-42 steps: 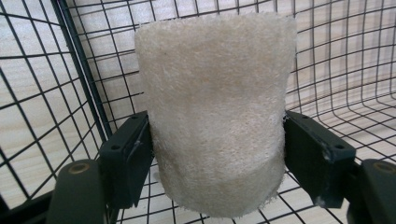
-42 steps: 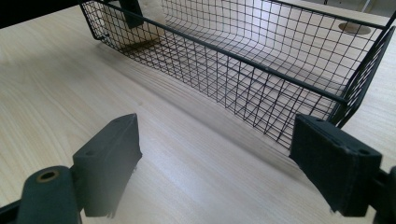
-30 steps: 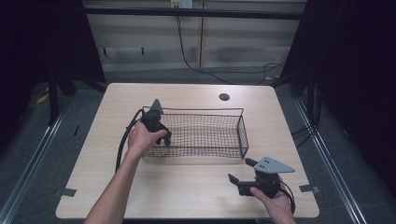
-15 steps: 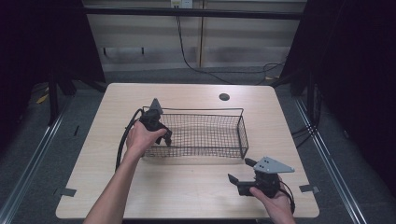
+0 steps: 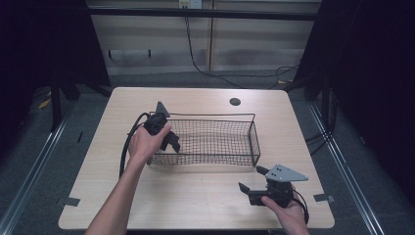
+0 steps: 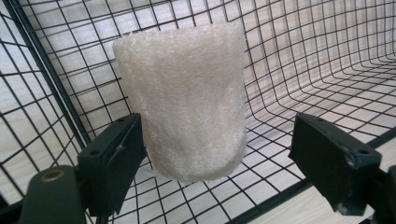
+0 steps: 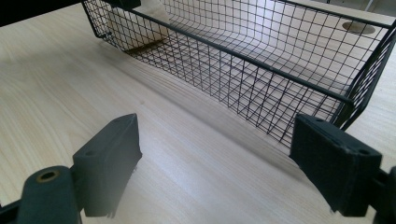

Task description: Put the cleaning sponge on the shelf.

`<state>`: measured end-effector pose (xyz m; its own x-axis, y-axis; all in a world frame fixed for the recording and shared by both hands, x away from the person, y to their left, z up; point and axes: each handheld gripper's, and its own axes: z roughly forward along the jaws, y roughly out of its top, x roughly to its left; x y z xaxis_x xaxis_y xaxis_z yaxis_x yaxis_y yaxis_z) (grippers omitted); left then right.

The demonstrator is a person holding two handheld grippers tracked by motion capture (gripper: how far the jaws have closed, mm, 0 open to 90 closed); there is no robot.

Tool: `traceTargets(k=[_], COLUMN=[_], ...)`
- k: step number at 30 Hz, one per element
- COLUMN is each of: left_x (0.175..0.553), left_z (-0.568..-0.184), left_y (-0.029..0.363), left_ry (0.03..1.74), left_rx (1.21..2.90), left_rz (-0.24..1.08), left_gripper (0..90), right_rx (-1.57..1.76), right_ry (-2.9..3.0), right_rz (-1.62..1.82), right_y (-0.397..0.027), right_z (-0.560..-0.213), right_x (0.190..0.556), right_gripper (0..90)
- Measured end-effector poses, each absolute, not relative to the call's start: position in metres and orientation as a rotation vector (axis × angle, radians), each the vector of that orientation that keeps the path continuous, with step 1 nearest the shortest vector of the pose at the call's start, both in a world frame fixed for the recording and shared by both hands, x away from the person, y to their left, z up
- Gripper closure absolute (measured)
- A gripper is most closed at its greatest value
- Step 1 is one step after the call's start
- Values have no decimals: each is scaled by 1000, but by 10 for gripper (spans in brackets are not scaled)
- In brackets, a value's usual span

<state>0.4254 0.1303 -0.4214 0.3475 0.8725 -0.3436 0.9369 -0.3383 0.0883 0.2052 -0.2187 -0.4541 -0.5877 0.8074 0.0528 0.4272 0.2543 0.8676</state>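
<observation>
- A cream, fibrous sponge pad (image 6: 184, 102), rounded and coarse like loofah, stood at the left end of the black wire basket (image 5: 215, 159) on the pale wood table (image 5: 195, 196).
- The left gripper (image 6: 219, 154) reached into the basket, its 2 jaws spread; the left jaw touched the pad, the right stood clear.
- The right gripper (image 7: 224, 163) sat near the table's front right, jaws wide apart, holding nothing.

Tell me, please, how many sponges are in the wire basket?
1. A pale sponge sits at the wire basket's left end, between the left gripper's open jaws; none seen elsewhere.
</observation>
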Motion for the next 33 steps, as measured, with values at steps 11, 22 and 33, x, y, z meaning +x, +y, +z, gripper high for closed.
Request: traceTargets(k=[11, 22, 33], left_x=[420, 411, 403], left_z=[-412, -404, -397], left_y=[139, 148, 157], left_ry=[1504, 1368, 1254], left_rx=[2310, 2326, 2298], left_rz=[-343, -247, -217], left_gripper=[177, 206, 206], right_rx=[1127, 1125, 1130], right_ry=[2127, 2125, 2126], right_rz=[1273, 1272, 1268], right_y=[-219, -219, -219], right_z=[-454, -454, -454], right_x=[205, 205, 206], right_gripper=[157, 157, 157])
